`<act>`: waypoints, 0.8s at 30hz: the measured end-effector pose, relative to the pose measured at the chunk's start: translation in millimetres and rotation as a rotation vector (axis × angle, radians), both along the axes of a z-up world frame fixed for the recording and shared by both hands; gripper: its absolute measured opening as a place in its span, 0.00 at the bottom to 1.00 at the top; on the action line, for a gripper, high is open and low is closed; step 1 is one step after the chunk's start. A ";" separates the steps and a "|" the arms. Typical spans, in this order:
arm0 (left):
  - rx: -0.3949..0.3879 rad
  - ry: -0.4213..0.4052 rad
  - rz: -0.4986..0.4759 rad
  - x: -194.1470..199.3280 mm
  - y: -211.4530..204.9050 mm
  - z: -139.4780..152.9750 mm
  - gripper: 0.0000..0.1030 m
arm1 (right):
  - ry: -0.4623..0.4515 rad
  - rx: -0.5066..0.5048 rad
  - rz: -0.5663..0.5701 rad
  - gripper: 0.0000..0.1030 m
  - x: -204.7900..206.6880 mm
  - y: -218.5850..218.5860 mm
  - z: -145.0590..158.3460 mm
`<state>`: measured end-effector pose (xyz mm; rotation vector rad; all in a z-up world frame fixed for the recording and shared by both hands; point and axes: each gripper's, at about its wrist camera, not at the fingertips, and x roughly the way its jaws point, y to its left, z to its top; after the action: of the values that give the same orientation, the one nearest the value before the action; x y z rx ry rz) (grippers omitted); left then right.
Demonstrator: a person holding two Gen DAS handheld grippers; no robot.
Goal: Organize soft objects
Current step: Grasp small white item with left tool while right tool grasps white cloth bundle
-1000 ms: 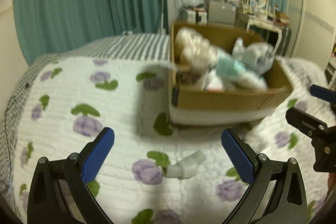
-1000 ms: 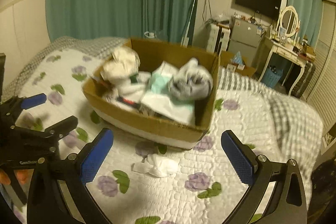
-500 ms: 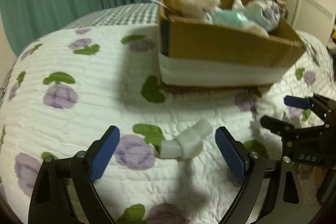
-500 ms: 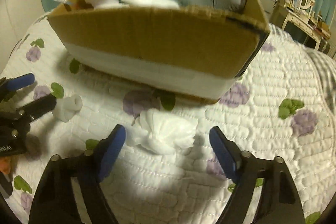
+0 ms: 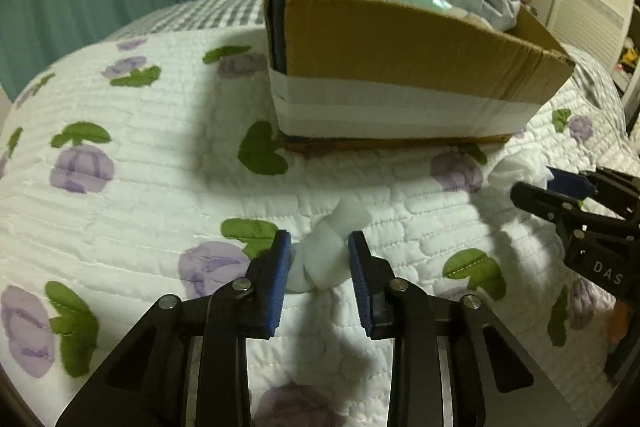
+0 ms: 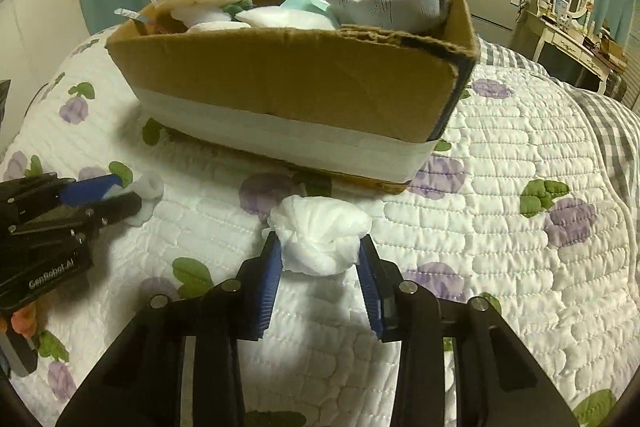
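- Bed quilt [image 5: 120, 211], white with purple flowers: carries everything; soft and yielding, so both items sit slightly sunk into it.
- Cardboard box [image 6: 304, 83]: stands on the quilt just beyond both items, already heaped with rolled cloths and socks above the rim. Near wall is tall; judged to be the main obstacle, since each load must go up and over it.
- Right gripper [image 6: 318, 259]: jaws closed most of the way around the white cloth bundle [image 6: 320, 235], pads touching both flanks. Bundle rests on the quilt, just in front of the box.
- Left gripper [image 5: 318, 259]: jaws narrowed onto the small white roll [image 5: 324, 255], one pad against each side; roll lies on the quilt, near the box's front corner.
- Step in hand (judgement): double pick, both grasps seated, lift not yet begun.
- Next move calls for: raise both clear of the quilt, carry over the near wall, release into remaining gaps; the heaped contents leave little room, so pieces may roll back out.
- Dresser, mirror and wall screen stand well behind, out of the way.
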<state>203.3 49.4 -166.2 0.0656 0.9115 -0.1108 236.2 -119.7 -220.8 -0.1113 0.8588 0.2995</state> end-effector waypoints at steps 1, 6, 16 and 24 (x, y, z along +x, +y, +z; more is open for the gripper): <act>-0.001 -0.004 -0.003 -3.0 -3.4 2.9 0.26 | -0.007 -0.001 0.001 0.35 -3.6 -1.8 2.0; 0.014 -0.022 -0.015 -14.3 -9.0 13.9 0.03 | -0.037 -0.006 0.009 0.34 -17.1 -1.2 13.0; -0.019 -0.037 -0.037 -19.4 0.7 38.3 0.00 | -0.081 -0.006 0.007 0.34 -60.8 -16.9 55.3; 0.041 0.061 -0.006 -6.8 -2.8 11.7 0.21 | -0.069 -0.022 0.033 0.34 -58.3 -9.4 56.8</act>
<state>196.5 46.5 -154.5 0.1036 0.9746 -0.0999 177.9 -129.0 -164.1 -0.1550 0.7926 0.3154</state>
